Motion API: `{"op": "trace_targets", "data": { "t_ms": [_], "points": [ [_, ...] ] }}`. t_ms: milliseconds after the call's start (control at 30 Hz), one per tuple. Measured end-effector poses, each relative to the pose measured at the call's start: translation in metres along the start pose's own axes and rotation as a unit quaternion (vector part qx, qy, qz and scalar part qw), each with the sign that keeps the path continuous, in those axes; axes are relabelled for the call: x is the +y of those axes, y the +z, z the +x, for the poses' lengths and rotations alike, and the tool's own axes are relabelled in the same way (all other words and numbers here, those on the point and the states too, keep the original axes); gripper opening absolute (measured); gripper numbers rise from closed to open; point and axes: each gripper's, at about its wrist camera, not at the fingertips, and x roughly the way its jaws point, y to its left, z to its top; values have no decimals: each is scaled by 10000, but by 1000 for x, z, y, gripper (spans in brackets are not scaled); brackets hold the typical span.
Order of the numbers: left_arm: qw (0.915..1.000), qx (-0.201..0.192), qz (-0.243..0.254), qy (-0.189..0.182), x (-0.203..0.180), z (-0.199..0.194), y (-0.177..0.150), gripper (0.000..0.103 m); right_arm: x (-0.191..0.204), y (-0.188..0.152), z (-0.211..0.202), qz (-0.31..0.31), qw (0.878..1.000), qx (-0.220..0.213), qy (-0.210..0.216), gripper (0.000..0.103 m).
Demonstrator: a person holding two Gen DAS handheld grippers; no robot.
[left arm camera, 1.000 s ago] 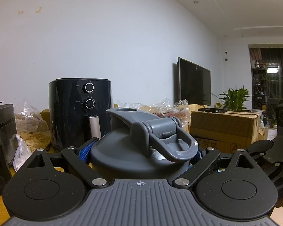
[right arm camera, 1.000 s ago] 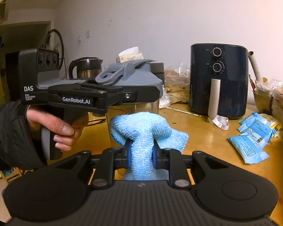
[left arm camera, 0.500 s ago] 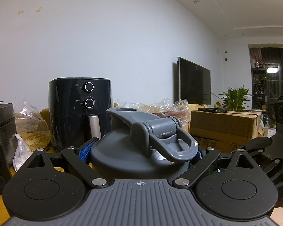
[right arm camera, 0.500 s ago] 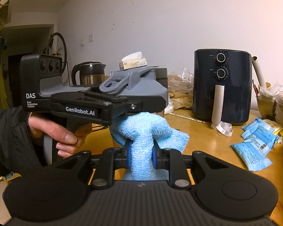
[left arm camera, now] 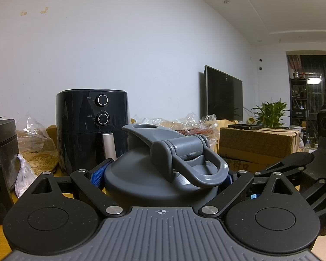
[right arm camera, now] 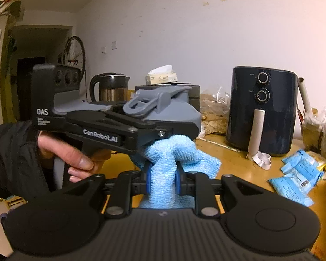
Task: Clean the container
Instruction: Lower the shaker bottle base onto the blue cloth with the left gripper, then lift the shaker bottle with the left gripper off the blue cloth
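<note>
Compared with a second earlier, the right view had tipped so the container sat higher and further right in it; the left view hadn't budged at all.

So the container (right arm camera: 173, 111), a shaker-style bottle with a grey lid (left arm camera: 163, 174), stood upright, long axis vertical, flip cap hinged open and the carry loop pointing back toward the left camera. It was off the worktop (right arm camera: 239, 163), clamped at the lid by the left hand-held gripper (left arm camera: 163, 176), blue pads snug on both sides. A bare hand (right arm camera: 71, 152) in a dark sleeve held that gripper roughly level.

Right hand-held gripper (right arm camera: 163, 180) was nearly closed, pinching a bunched light-blue microfibre cloth (right arm camera: 171, 158), with the top of the cloth touching just under the lid.

Around it: a dark air fryer (right arm camera: 260, 111), an electric kettle (right arm camera: 110, 87), blue packets (right arm camera: 297, 178), crinkly bags (right arm camera: 215, 113). The cloth and the left gripper hid the bottle's body.
</note>
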Motion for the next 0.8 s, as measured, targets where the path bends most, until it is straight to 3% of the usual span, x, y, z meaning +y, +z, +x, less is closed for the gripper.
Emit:
{"op": "trace_targets", "data": {
  "t_ms": [333,800],
  "points": [
    [10000,6,-12,4,-1,-1,-1,95,5,3,4,-339,9992,197,-65,17],
    [10000,23,-26,8,-1,-2,-1,95,2,-5,14,-353,9984,438,-100,20]
  ]
}}
